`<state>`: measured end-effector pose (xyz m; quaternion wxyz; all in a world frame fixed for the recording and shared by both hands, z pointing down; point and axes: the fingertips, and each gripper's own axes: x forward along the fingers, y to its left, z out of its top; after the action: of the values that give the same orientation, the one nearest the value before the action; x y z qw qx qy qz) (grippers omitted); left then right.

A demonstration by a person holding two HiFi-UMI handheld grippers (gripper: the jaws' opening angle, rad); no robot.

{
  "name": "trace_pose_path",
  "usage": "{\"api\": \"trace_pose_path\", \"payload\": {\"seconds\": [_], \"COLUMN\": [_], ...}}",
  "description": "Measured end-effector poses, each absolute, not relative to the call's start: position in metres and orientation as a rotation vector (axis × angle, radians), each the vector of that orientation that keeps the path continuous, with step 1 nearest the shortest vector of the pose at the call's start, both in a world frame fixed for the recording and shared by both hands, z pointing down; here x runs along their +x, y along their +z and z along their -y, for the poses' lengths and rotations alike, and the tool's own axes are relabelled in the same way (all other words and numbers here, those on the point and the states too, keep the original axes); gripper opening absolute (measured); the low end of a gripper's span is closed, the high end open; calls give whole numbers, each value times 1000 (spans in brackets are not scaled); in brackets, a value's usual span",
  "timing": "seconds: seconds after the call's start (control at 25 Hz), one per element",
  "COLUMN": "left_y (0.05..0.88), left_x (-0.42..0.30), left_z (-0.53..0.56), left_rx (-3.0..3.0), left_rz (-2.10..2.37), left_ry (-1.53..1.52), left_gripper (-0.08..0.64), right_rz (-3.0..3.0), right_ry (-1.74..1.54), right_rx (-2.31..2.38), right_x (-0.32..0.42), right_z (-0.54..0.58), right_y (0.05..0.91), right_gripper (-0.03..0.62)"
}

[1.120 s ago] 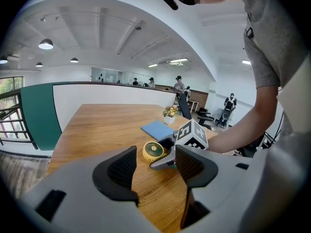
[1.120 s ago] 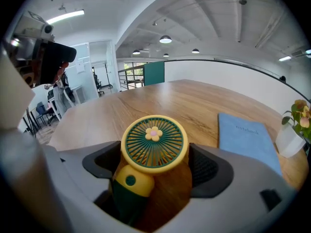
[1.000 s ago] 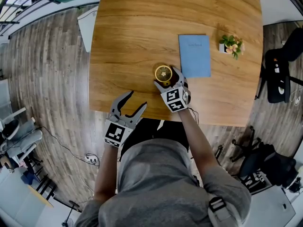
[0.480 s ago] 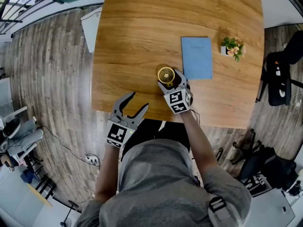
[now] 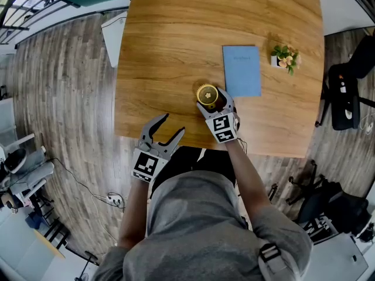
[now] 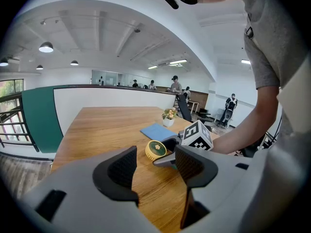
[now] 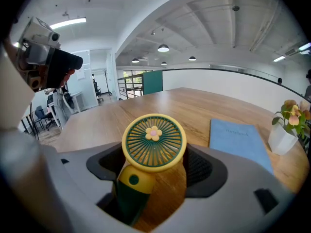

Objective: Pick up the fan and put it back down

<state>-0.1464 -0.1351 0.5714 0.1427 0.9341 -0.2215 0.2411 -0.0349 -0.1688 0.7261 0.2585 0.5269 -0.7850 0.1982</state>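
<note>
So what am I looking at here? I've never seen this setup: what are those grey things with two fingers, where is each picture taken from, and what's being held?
No robot here: a person holds a hand-held gripper in each hand. The head view comes from a camera on the person's head, looking down at a wooden table. The other two come from cameras riding on each gripper, looking along its fingers. On the table are a blue notebook and a small potted plant. The right gripper has just been closing its fingers and now grips a little yellow and green fan between them. The left gripper hangs by the table's near edge, fingers open and empty.
</note>
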Motion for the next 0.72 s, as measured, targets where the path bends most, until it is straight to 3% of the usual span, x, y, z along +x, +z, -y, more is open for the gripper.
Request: {"api": "trace_pose_path", "payload": {"seconds": [0.72], "left_y": [538], "left_x": [-141], "left_z": [131], "left_rx": [2810], "left_rz": [648], "left_ry": [631], "left_gripper": [261], "right_rz": [2159], "right_ry": [425], "right_rx": [1497], "right_x": [-23], "right_z": [168], "right_y": [669], "right_gripper": [377]}}
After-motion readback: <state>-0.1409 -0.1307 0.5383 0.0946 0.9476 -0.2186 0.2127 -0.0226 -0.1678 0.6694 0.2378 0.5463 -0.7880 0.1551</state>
